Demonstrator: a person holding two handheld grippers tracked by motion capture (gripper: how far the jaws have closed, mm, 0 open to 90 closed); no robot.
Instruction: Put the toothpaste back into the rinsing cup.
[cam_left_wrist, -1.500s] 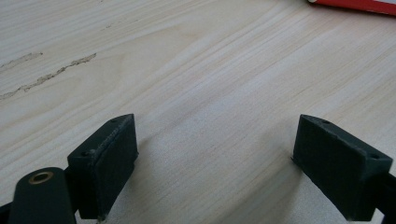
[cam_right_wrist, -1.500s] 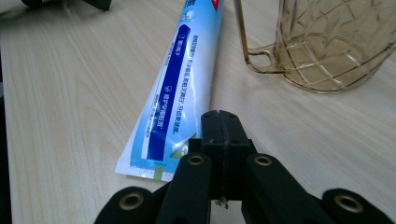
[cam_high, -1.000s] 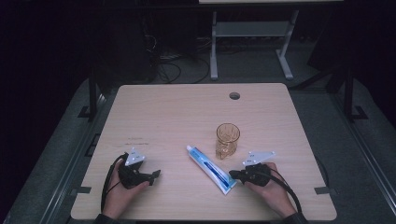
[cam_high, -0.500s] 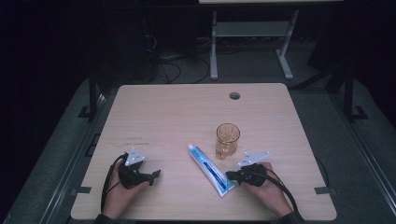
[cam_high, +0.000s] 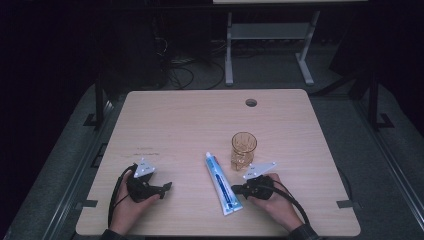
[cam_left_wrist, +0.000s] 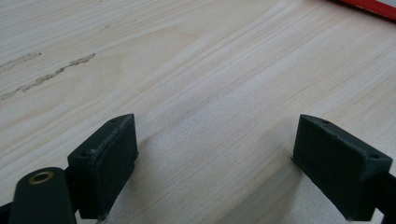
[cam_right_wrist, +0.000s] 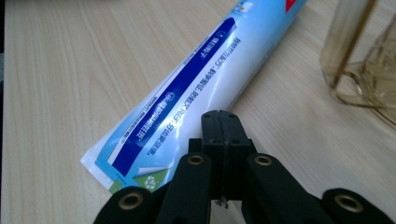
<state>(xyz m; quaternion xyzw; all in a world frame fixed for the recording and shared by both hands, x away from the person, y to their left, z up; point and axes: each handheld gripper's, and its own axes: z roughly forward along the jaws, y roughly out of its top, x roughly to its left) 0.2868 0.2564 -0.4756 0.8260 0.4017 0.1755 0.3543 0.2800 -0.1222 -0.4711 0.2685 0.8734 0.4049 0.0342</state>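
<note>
While most of the wooden table (cam_high: 190, 125) sits bare, everything in play is bunched up along the near edge. The whole far half is open, just a small round hole (cam_high: 251, 103) near the back edge, and there's loads of free wood to the left too. The toothpaste tube (cam_high: 222, 183) lies flat and slanted, flat crimped end toward the near edge, with room on its left side. The amber glass (cam_high: 243, 149) stands upright just beside the tube's far end, apart from it as far as I can tell. The right gripper (cam_right_wrist: 219, 122) has its jaws pressed fully together, gripping nothing, tips right at the tube's edge near the crimped end. The left gripper (cam_left_wrist: 212, 154) rests well off to the left, jaws spread wide over bare wood, nothing between them.
</note>
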